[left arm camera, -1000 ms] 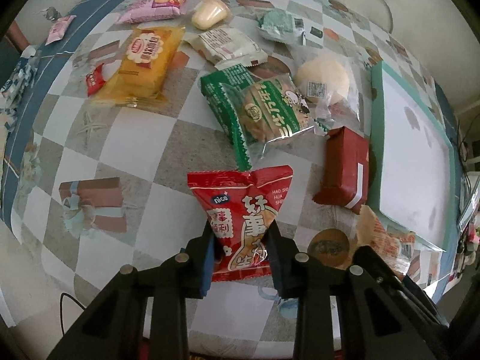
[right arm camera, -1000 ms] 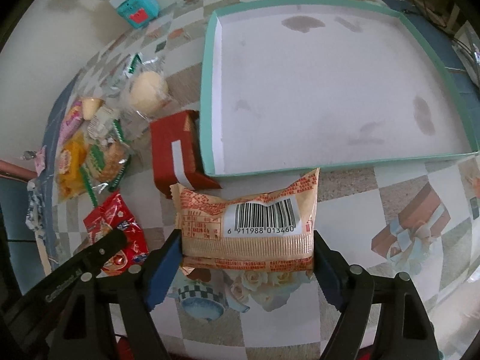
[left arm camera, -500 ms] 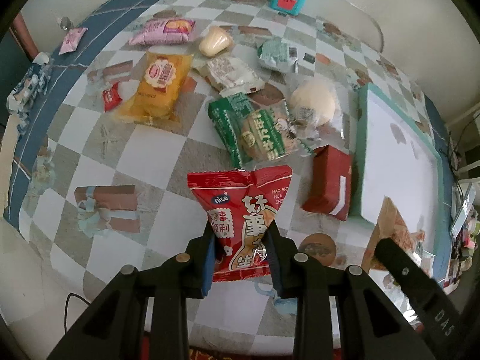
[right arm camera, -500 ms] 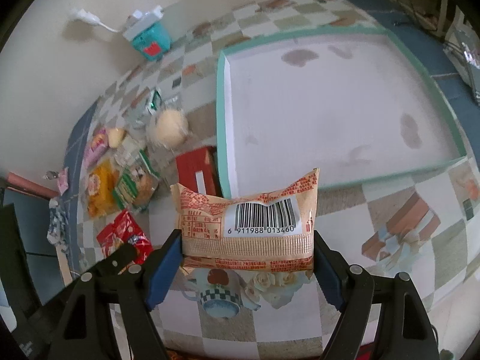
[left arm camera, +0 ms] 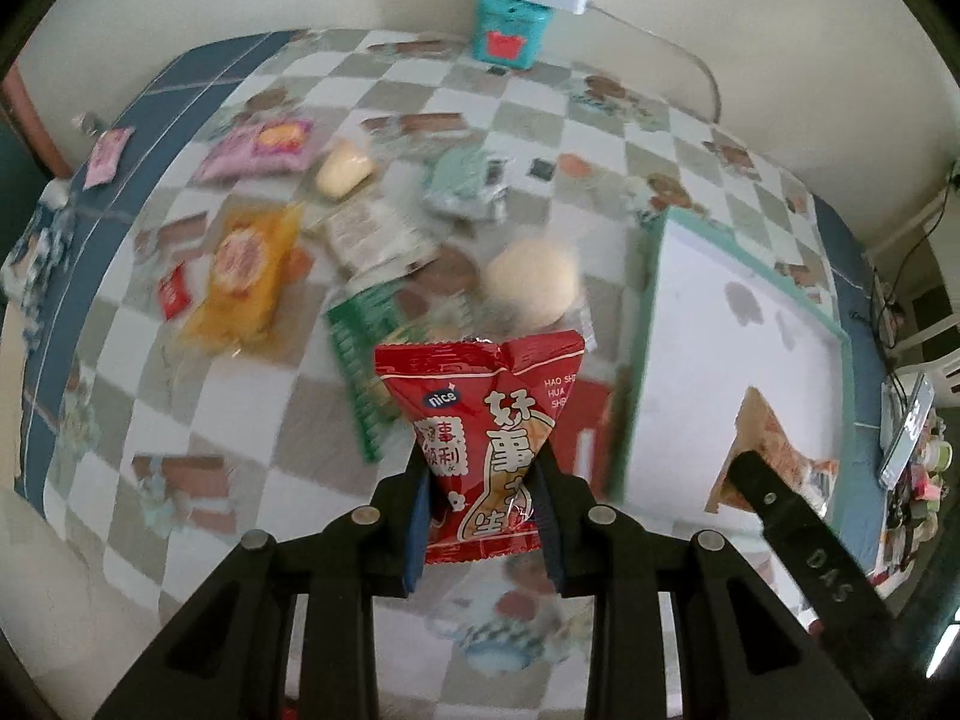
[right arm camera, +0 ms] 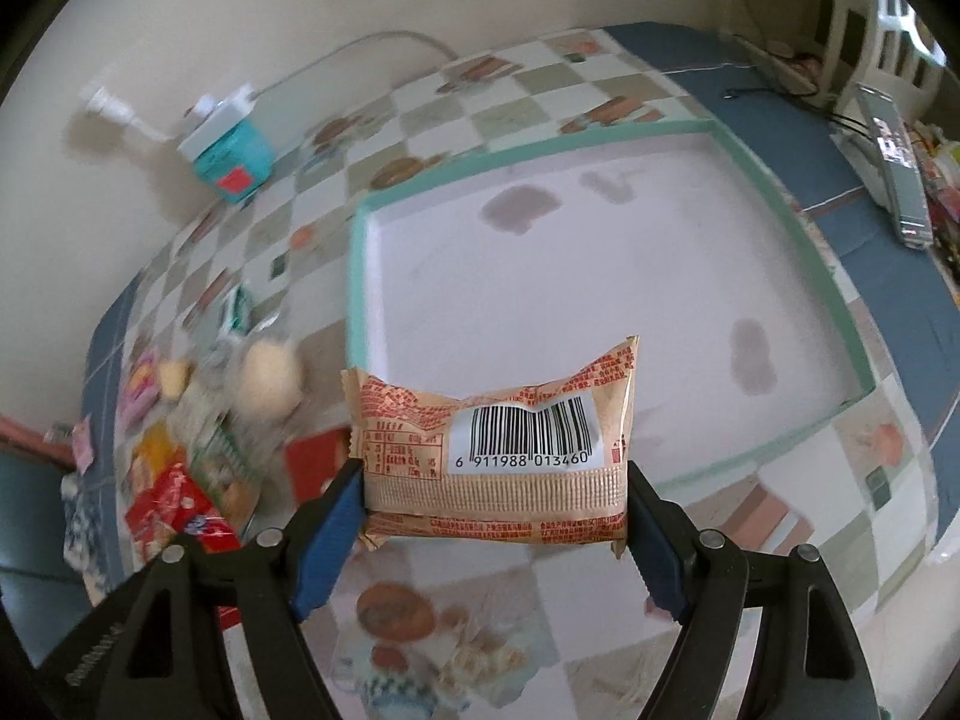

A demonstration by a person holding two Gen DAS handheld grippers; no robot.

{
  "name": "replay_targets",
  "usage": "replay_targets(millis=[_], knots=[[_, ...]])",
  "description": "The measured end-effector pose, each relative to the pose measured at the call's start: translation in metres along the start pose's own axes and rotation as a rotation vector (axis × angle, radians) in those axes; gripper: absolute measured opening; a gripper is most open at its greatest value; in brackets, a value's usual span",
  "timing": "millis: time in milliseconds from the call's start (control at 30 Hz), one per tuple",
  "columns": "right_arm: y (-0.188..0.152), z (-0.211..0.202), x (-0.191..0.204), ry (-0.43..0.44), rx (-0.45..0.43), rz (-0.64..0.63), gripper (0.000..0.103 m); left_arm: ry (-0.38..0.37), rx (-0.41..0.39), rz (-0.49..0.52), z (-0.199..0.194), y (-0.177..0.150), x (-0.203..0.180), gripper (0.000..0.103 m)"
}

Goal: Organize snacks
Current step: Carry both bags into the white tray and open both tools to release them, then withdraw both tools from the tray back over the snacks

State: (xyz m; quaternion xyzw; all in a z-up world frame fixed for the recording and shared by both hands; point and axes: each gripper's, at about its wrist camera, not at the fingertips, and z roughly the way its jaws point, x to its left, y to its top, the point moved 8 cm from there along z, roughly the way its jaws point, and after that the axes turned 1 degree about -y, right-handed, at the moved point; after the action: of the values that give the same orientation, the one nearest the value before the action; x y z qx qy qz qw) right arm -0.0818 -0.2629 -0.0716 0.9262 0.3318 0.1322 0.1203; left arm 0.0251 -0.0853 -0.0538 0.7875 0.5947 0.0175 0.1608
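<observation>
My left gripper [left arm camera: 483, 525] is shut on a red peanut packet [left arm camera: 486, 420], held up above the checkered table. My right gripper [right arm camera: 495, 525] is shut on an orange snack packet [right arm camera: 498, 450] with a barcode, hanging over the near edge of the teal-rimmed white tray [right arm camera: 360, 276]. In the left wrist view that tray [left arm camera: 645, 312] lies to the right, and the orange packet [left arm camera: 768, 450] shows over it behind a black finger [left arm camera: 798, 546] of the right gripper. The red packet [right arm camera: 174, 504] and the left gripper's arm appear at lower left in the right wrist view.
Several loose snacks lie left of the tray: a yellow pack [left arm camera: 246, 276], a pink pack [left arm camera: 258, 147], a green pack [left arm camera: 366, 342], a round bun [left arm camera: 534, 282], a dark red box [right arm camera: 315, 462]. A teal box [left arm camera: 507, 30] with a white plug strip stands at the wall.
Both grippers have risen with their packets, so the table looks smaller and farther. The right gripper has moved toward the tray. Both grips are unchanged.
</observation>
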Motion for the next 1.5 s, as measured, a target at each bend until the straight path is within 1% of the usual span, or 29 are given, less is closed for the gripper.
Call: replay_targets(millis=[133, 200, 333, 533, 667, 867, 900, 967, 1000, 1033, 1067, 1133, 1267, 1400, 1500], knots=[[0.017, 0.010, -0.011, -0.018, 0.004, 0.045, 0.083, -0.004, 0.007, 0.047, 0.012, 0.017, -0.031, 0.032], [0.028, 0.014, -0.018, -0.042, -0.008, 0.054, 0.083, -0.011, 0.011, 0.061, 0.019, 0.025, -0.045, 0.032], [0.049, 0.024, -0.034, -0.075, -0.018, 0.087, 0.083, -0.037, -0.004, 0.109, 0.032, 0.043, -0.081, 0.032], [0.077, 0.042, -0.062, -0.108, -0.026, 0.154, 0.083, -0.049, -0.017, 0.181, 0.052, 0.062, -0.121, 0.032], [0.087, 0.051, -0.082, -0.129, -0.020, 0.198, 0.083, -0.082, -0.035, 0.219, 0.060, 0.072, -0.147, 0.032], [0.096, 0.054, -0.102, -0.149, -0.021, 0.234, 0.084, -0.101, -0.030, 0.243, 0.074, 0.076, -0.166, 0.033], [0.096, 0.053, -0.103, -0.149, -0.021, 0.235, 0.084, -0.099, -0.029, 0.247, 0.075, 0.075, -0.167, 0.033], [0.095, 0.051, -0.102, -0.155, -0.025, 0.230, 0.088, -0.088, -0.028, 0.251, 0.074, 0.075, -0.165, 0.045], [0.095, 0.049, -0.102, -0.161, -0.027, 0.224, 0.089, -0.088, -0.032, 0.249, 0.073, 0.075, -0.164, 0.060], [0.093, 0.045, -0.100, -0.163, -0.030, 0.216, 0.092, -0.088, -0.043, 0.241, 0.069, 0.077, -0.161, 0.067], [0.094, 0.044, -0.098, -0.157, -0.034, 0.213, 0.097, -0.084, -0.050, 0.237, 0.066, 0.078, -0.158, 0.067], [0.093, 0.039, -0.095, -0.146, -0.044, 0.204, 0.103, -0.075, -0.055, 0.234, 0.058, 0.078, -0.151, 0.068], [0.089, 0.026, -0.085, -0.158, -0.064, 0.173, 0.103, -0.059, -0.062, 0.191, 0.046, 0.078, -0.128, 0.074], [0.078, 0.015, -0.066, -0.143, -0.079, 0.131, 0.103, -0.016, -0.073, 0.114, 0.035, 0.076, -0.088, 0.077], [0.070, 0.005, -0.047, -0.129, -0.100, 0.087, 0.103, 0.007, -0.080, 0.034, 0.026, 0.073, -0.052, 0.089]])
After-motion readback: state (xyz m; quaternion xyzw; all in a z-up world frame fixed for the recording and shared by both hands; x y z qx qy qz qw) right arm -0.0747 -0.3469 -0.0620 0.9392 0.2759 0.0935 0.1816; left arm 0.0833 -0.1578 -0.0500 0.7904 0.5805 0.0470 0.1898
